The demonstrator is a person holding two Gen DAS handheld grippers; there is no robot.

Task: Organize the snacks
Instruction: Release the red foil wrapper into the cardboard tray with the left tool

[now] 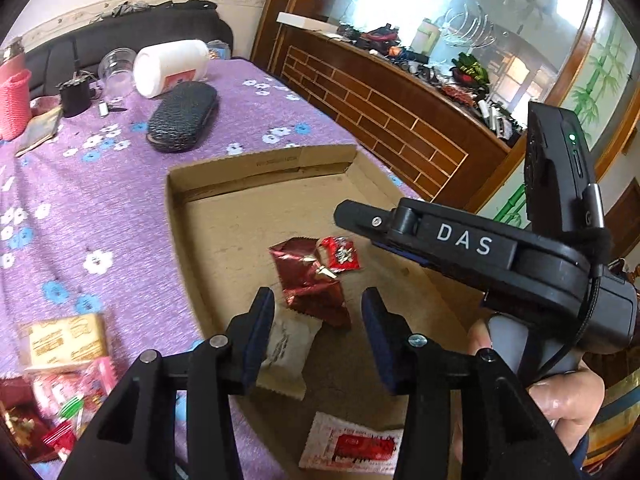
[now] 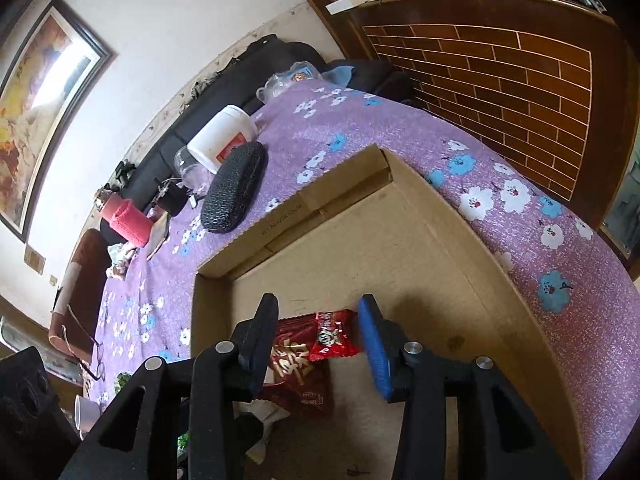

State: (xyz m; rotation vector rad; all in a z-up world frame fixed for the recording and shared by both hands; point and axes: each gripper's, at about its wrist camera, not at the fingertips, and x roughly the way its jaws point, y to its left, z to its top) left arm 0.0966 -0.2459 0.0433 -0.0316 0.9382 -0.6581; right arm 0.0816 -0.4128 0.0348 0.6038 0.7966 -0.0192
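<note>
Left wrist view: left gripper (image 1: 318,322) is held over the cardboard box (image 1: 260,168), fingers parted, gripping nothing. A white packet (image 1: 286,354) lies on the box floor beside the left finger; a dark red packet (image 1: 310,284) and a small red packet (image 1: 340,254) lie ahead. More snacks (image 1: 64,364) are piled on the purple cloth (image 1: 100,200).

Right wrist view: right gripper (image 2: 318,338) is seen with fingers parted, released; the small red packet (image 2: 332,338) lies between them, on the box (image 2: 460,240) floor.

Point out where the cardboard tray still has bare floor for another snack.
Free: the cardboard tray floor along its far wall and right wall. Crowded: the near-left part, where the dark red packet, small red packet and white packet lie.
</note>
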